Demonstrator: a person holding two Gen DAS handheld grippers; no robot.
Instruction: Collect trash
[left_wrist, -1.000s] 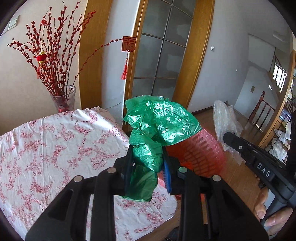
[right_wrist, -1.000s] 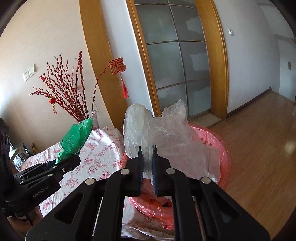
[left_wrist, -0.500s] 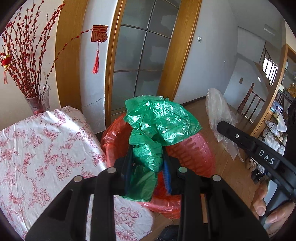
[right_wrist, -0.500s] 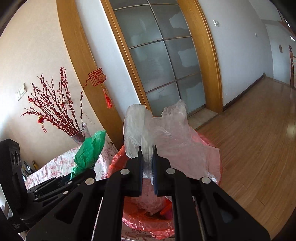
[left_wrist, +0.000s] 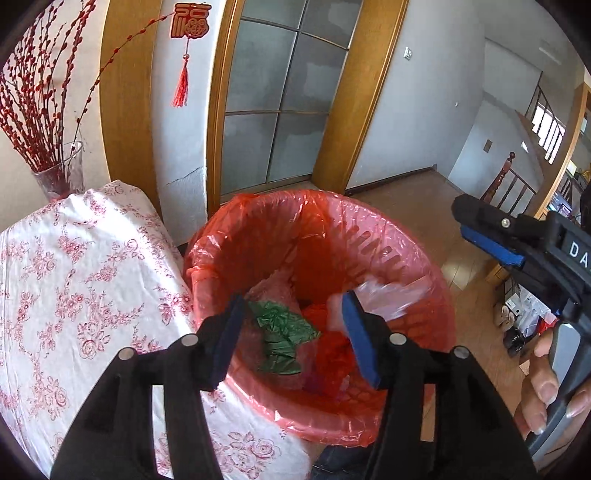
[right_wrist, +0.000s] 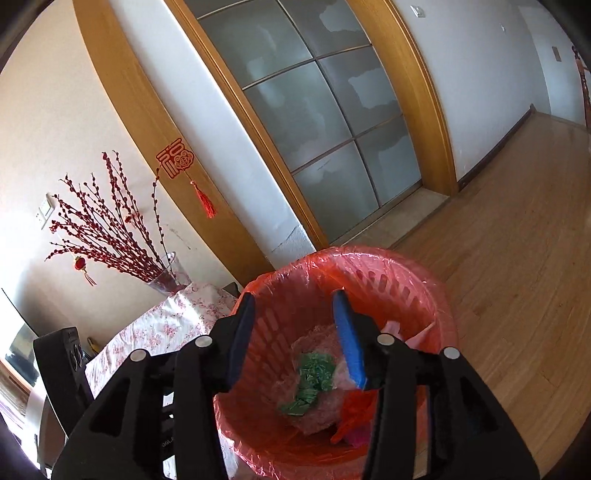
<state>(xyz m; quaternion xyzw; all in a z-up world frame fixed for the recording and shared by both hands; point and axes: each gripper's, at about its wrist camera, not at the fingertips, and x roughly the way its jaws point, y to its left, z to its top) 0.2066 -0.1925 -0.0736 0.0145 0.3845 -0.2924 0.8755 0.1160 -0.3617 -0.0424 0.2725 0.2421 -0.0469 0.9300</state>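
Observation:
A red bin with a red liner (left_wrist: 266, 218) stands on the floor beside the table; it also shows in the right wrist view (right_wrist: 413, 269). A crumpled green bag (left_wrist: 282, 334) lies inside it, also in the right wrist view (right_wrist: 312, 380). A clear plastic bag (left_wrist: 384, 299) lies blurred in the bin against its right wall. My left gripper (left_wrist: 291, 332) is open and empty above the bin. My right gripper (right_wrist: 293, 328) is open and empty above the bin; it also shows at the right of the left wrist view (left_wrist: 491, 236).
A table with a white and red floral cloth (left_wrist: 74, 280) is left of the bin. A glass vase of red branches (left_wrist: 55, 173) stands at its back. A glass door in a wooden frame (left_wrist: 280, 103) is behind the bin. Wooden floor (right_wrist: 517, 229) lies to the right.
Both grippers moved over the bin and opened. The green bag dropped from the left gripper and the clear bag from the right gripper into the bin.

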